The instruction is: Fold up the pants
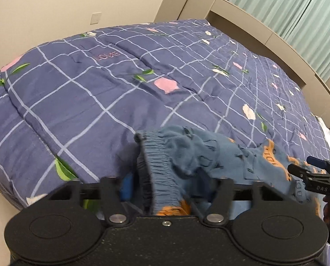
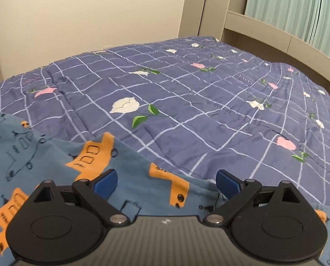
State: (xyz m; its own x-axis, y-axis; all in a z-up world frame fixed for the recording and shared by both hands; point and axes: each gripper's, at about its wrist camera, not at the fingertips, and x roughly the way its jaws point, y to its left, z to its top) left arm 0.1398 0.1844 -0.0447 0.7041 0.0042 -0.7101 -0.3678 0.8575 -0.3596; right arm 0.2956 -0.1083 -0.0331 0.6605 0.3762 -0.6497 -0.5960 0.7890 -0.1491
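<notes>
Lying near the bed's (image 1: 80, 93) front edge, the pants (image 1: 200, 155) ran crosswise, elastic waistband toward the left claw (image 1: 171, 190). Left claw gripped bunched waistband; right claw (image 2: 166, 180) stood wide over the cloth, holding nothing.

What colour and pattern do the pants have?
The pants are blue with orange vehicle shapes and thin dark line drawings, clearest in the right wrist view.

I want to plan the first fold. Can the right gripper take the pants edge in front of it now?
Probably yes. The right gripper has open jaws with the printed blue pants lying between them on the quilt, and nothing covers that edge.
</notes>
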